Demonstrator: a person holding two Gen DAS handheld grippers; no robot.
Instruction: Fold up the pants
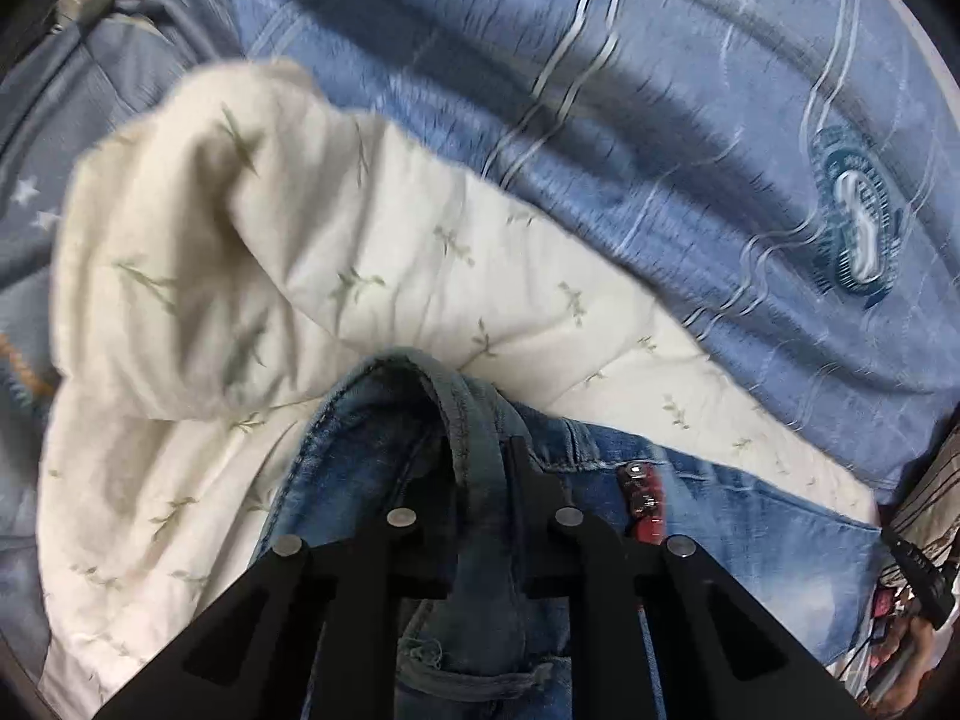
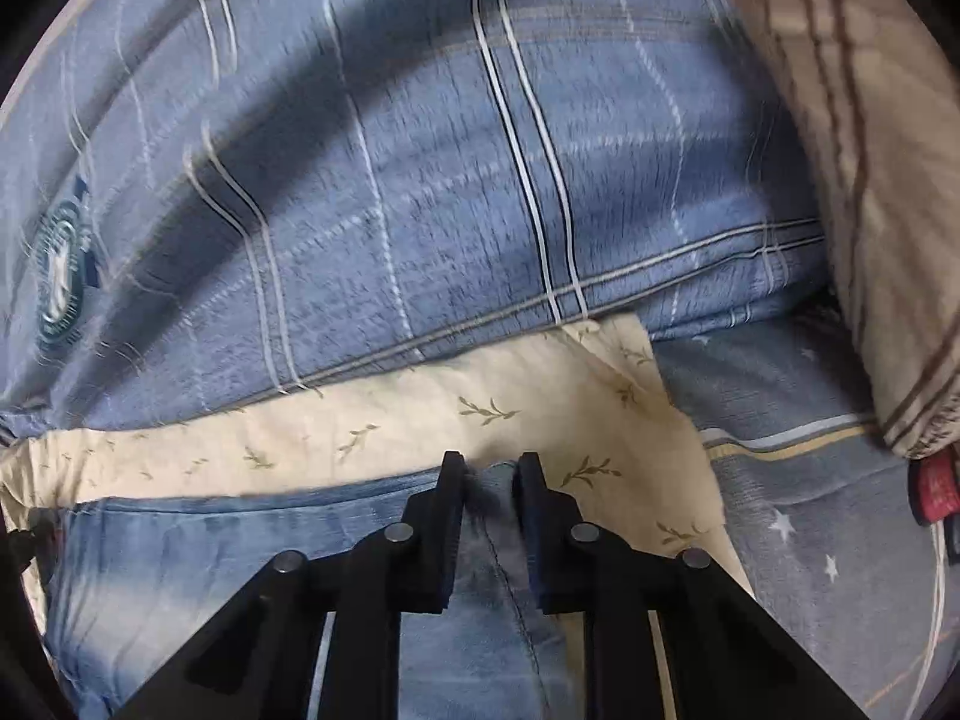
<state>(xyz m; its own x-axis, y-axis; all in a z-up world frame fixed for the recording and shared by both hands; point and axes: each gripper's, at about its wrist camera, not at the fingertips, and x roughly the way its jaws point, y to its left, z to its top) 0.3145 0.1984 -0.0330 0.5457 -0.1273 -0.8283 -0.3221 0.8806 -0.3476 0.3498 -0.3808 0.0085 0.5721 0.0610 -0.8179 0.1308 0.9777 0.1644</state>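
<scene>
The pants are blue jeans (image 1: 384, 450) lying on a cream leaf-print cloth (image 1: 300, 276). My left gripper (image 1: 483, 450) is shut on a bunched fold of the jeans' waistband, with denim pinched between the black fingers (image 1: 432, 510). In the right wrist view the jeans (image 2: 240, 540) stretch to the left, and my right gripper (image 2: 491, 468) is shut on their edge at a seam. The cream cloth (image 2: 420, 414) lies just beyond. Both grippers hold the same garment at opposite ends.
A blue plaid quilt (image 1: 630, 120) with a round teal badge (image 1: 858, 228) rises behind the cream cloth. A beige striped pillow (image 2: 852, 150) stands at the right. A star-print sheet (image 2: 810, 480) lies lower right. A red tag (image 2: 936, 489) shows there.
</scene>
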